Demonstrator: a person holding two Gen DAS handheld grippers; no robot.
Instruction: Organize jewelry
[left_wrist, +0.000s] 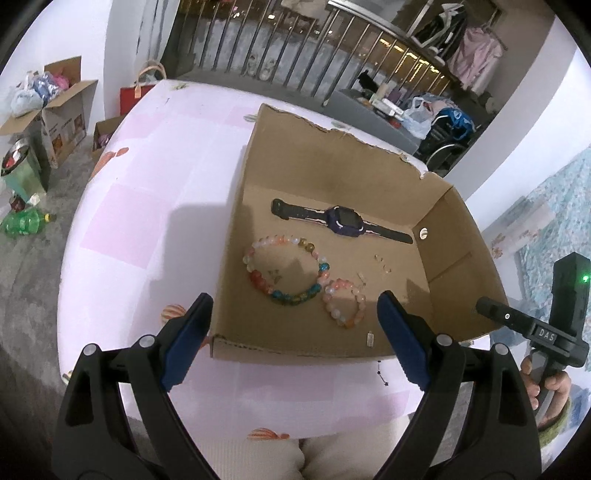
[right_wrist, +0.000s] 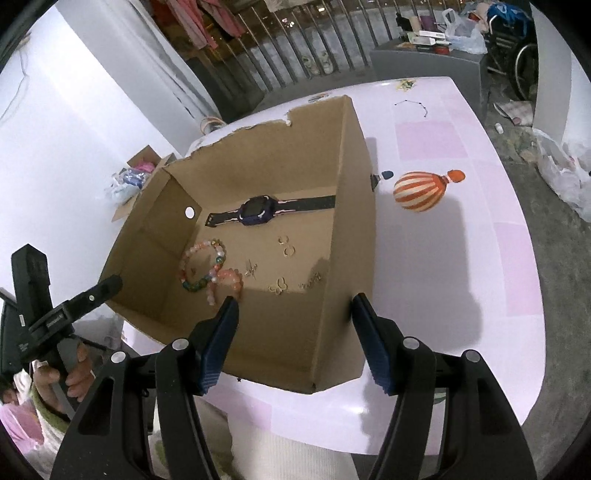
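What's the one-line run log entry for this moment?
left gripper: open, empty | right gripper: open, empty | cardboard box: holds watch, two bead bracelets, small pieces

L wrist cam is looking fwd and steeply down along its fingers, close above the near-left corner of the cardboard box (left_wrist: 332, 155), w/ the box interior at 12-1 o'clock. R wrist cam is doing the same over the near-right corner, box (right_wrist: 347, 229) at 11 o'clock. Both are sharing the box interior, incl. the watch (left_wrist: 341, 219) (right_wrist: 258, 211).
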